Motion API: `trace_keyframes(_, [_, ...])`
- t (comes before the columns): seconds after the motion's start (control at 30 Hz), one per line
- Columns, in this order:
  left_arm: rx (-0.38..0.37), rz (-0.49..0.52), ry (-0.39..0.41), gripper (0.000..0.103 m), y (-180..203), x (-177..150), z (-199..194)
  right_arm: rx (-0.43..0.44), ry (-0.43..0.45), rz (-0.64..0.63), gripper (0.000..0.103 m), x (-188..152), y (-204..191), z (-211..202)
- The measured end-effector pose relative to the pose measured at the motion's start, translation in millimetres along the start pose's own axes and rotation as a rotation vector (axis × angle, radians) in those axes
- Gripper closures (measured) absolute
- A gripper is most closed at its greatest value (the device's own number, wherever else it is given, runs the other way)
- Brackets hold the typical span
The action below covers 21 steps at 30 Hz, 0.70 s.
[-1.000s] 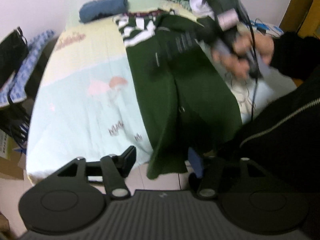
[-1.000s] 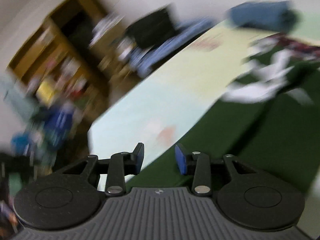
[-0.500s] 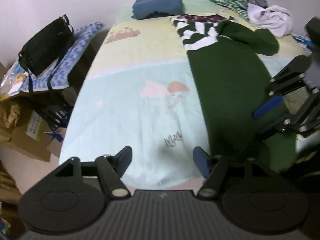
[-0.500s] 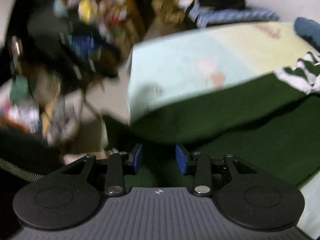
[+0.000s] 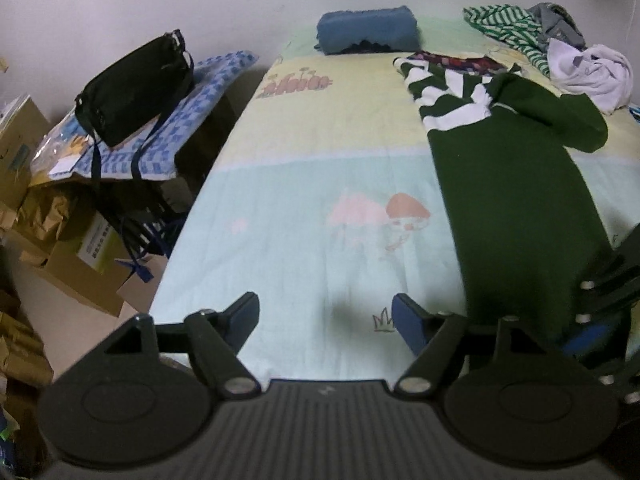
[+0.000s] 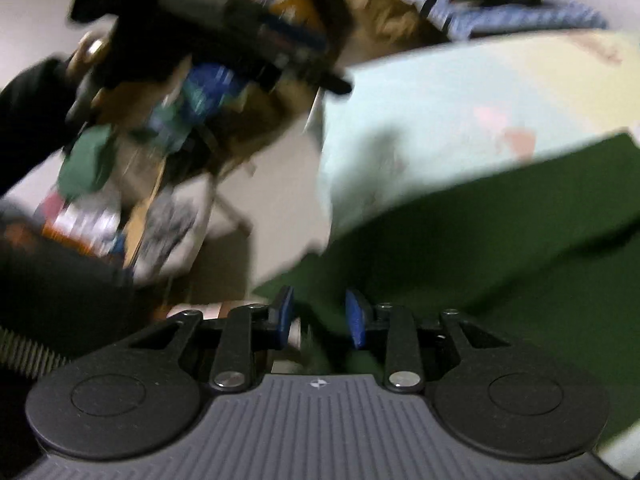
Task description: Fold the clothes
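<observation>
- My left gripper (image 5: 325,320): jaws wide apart, empty, above the bed (image 5: 320,168) foot;
- Green garment (image 5: 516,208): lengthwise on the bed at 2 o'clock;
- My right gripper (image 6: 319,317): jaws apart over the garment's hem; grip unconfirmed.

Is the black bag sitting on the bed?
No, the black bag rests on a blue patterned cloth piled beside the bed, not on it.
</observation>
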<state>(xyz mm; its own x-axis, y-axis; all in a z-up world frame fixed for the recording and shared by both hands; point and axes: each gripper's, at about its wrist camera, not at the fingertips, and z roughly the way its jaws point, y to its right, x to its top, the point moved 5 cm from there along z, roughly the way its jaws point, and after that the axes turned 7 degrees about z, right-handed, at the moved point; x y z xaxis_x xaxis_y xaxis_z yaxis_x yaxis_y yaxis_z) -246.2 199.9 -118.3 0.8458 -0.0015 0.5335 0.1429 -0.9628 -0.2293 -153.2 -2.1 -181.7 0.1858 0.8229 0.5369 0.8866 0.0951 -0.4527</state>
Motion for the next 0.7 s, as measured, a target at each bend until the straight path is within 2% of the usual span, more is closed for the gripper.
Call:
trace_keyframes(0.1, [-0.001, 0.017, 0.001, 0.024, 6, 3, 6, -0.002, -0.072, -0.005, 0.071, -11, 5, -9])
trace_keyframes(0.2, [-0.005, 0.055, 0.015, 0.023, 11, 11, 12, -0.02, -0.086, 0.005, 0.072, -9, 4, -16])
trace_keyframes(0.3, [-0.007, 0.091, 0.03, 0.02, 16, 20, 17, -0.036, 0.0, 0.014, 0.069, 1, -1, -28])
trace_keyframes(0.4, [-0.031, 0.109, 0.027, 0.017, 17, 26, 27, 0.023, 0.093, 0.086, 0.067, 12, -2, -32])
trace_keyframes(0.5, [-0.063, 0.137, 0.019, 0.017, 20, 31, 40, 0.071, 0.075, 0.116, 0.067, 20, -6, -4])
trace_keyframes(0.57, [-0.095, 0.167, 0.023, 0.017, 24, 36, 49, 0.089, 0.013, 0.146, 0.067, 16, -6, 18])
trace_keyframes(0.7, [-0.12, 0.279, 0.083, 0.021, 34, 50, 63, -0.065, 0.049, 0.279, 0.069, 26, 20, -14])
